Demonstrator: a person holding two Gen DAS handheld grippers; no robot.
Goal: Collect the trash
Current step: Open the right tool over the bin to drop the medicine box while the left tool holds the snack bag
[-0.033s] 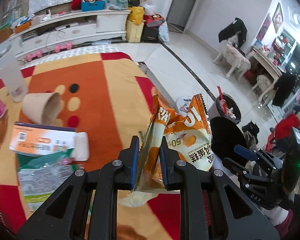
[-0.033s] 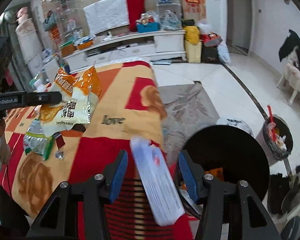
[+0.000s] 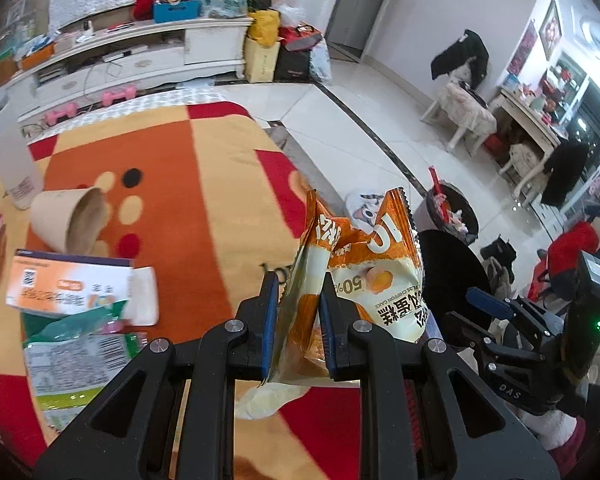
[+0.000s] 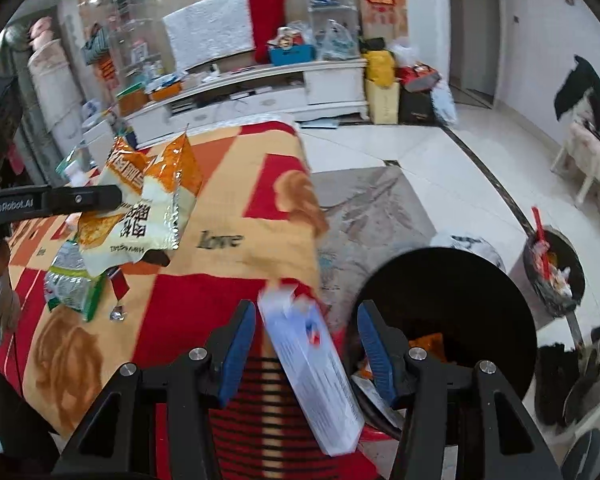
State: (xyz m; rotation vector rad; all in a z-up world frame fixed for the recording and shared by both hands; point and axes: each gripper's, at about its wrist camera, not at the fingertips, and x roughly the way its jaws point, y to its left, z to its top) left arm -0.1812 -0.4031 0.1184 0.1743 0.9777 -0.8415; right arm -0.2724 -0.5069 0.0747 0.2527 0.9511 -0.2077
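Observation:
My left gripper (image 3: 298,312) is shut on an orange and white snack bag (image 3: 364,264) and holds it above the patterned table near its right edge. The bag also shows in the right wrist view (image 4: 148,200). My right gripper (image 4: 308,344) is open. A white and blue box (image 4: 312,372) hangs blurred between its fingers, touching neither pad. A black trash bin (image 4: 452,300) stands on the floor just right of it, with orange trash inside. The bin also shows in the left wrist view (image 3: 448,264).
On the table (image 3: 204,184) lie a tipped paper cup (image 3: 68,220), an orange and white box (image 3: 72,286) and a green wrapper (image 3: 72,356). A second dark bin (image 4: 556,272) with a red handle stands farther right. Chairs and a TV cabinet stand beyond.

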